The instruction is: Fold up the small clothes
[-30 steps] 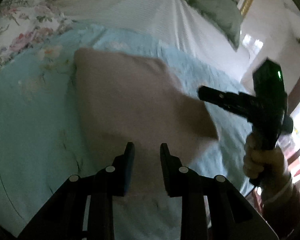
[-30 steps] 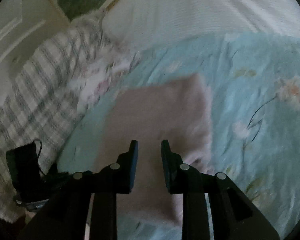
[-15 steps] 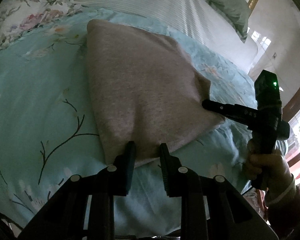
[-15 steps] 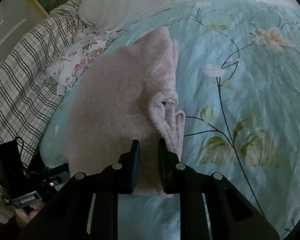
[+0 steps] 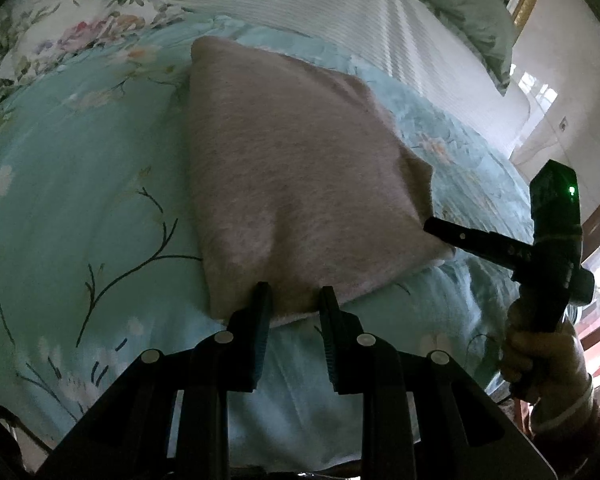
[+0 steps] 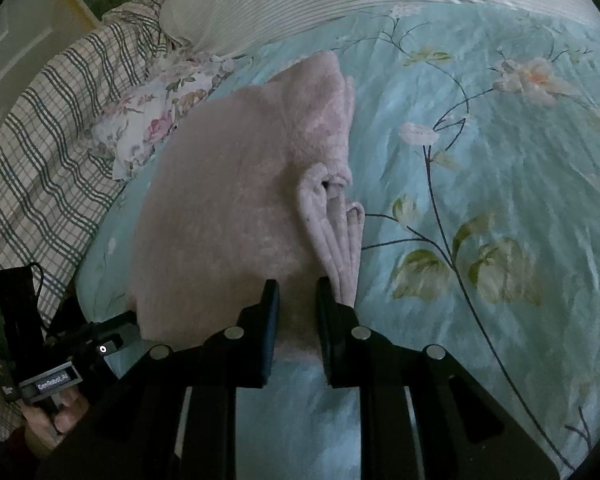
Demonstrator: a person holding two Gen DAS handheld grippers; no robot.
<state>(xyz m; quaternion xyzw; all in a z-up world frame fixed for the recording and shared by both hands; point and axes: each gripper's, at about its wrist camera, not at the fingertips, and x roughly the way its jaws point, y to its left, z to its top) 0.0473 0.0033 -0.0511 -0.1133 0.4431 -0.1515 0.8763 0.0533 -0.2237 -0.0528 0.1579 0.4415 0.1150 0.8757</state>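
Pink garment (image 5: 300, 184): folded, lowered in the last second from mid-air onto the teal floral bedspread (image 5: 80, 208), now flat. Left gripper (image 5: 294, 300) narrow, pinching its near hem. Right gripper (image 6: 298, 296) just narrowed, gripping the near right corner. Fold apparently laid; release likely next.

Both wrist cams close, angled down; shared: pink garment (image 5: 300, 184) on bedspread (image 6: 500, 160).

A small white label (image 6: 54, 381) on the black handheld left tongs (image 6: 112, 330) reads roughly "GenRobot.AI"; nothing else can be read.
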